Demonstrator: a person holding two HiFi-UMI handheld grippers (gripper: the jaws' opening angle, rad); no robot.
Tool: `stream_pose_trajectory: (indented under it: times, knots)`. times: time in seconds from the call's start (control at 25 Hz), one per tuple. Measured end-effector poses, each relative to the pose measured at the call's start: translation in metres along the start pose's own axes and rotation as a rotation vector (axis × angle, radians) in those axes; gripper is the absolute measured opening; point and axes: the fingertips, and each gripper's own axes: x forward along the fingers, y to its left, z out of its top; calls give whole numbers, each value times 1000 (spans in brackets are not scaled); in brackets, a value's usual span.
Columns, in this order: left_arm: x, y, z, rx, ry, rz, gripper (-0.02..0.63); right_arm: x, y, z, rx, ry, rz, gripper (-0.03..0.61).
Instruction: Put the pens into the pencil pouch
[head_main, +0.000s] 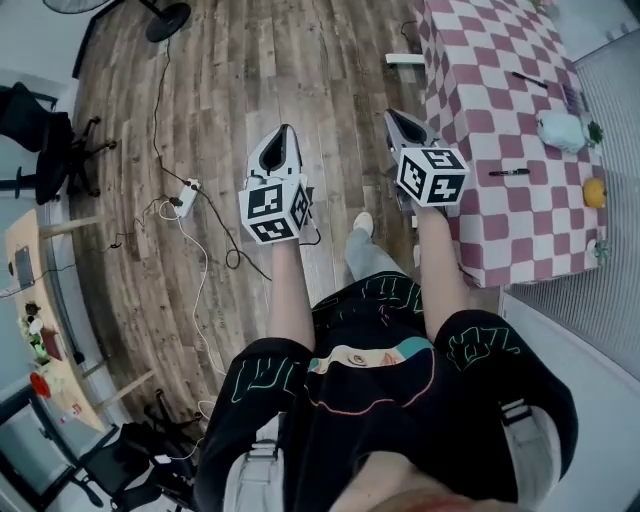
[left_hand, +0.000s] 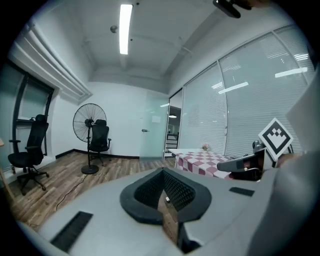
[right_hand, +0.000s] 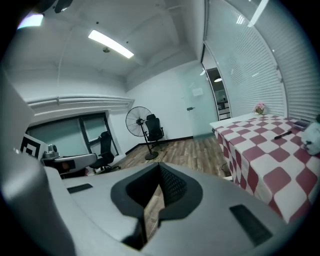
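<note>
Two slim black pens lie on the red-and-white chequered tablecloth (head_main: 480, 120): one (head_main: 509, 172) nr the table's middle, the other (head_main: 529, 80) further along, well apart. Neither is touched. Judging by looks they're light, stiff, smooth plastic and apt to roll or slip, so best pinched across the barrel at about mid-length, jaws square to it.

Between the two pens, twd the far edge, sits a pale whitish-green soft pencil pouch (head_main: 560, 130). Too small to tell if it's zipped or what's inside. Prob. floppy fabric, so one tool may need to hold the mouth while the other feeds a pen in. A round orange-yellow thing (head_main: 595, 192) sits beside the nearer pen, at the cloth's edge.

The left gripper (head_main: 287, 130) and right gripper (head_main: 391, 114) are both closed tight w/ nothing between the jaws, held out over the wooden plank floor (head_main: 230, 80). The right one is just beside the table's edge, short of the pens. Nothing is packed yet.
</note>
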Motion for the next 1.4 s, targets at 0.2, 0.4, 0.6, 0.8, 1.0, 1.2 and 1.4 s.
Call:
stream_pose_trajectory:
  times: [0.2,0.4,0.6,0.8,1.0,1.2,1.4]
  knots:
    - [56,-11,29,38,-20,-19,-2,30,-45,41,21,-52,-16,2]
    - [86,-14,55,67,-41,-16,-2,46,-68,75,24,-91,-16,2]
    - [103,-10,86,81,-88,-1,-2,56,-75,102,0,-124,4,2]
    - [127,-22,107,89,-125,-29,-2,55,-91,128,-26,-171,-15,2]
    - [160,-31,116,83,-144,-65,-2,58,-120,140,-31,-186,-65,2]
    - [200,-43,127,73,-156,-114,-3,64,-153,153,-25,-197,-124,3]
    - [235,-46,129,71,-165,-183,-2,96,-179,154,21,-180,-159,2]
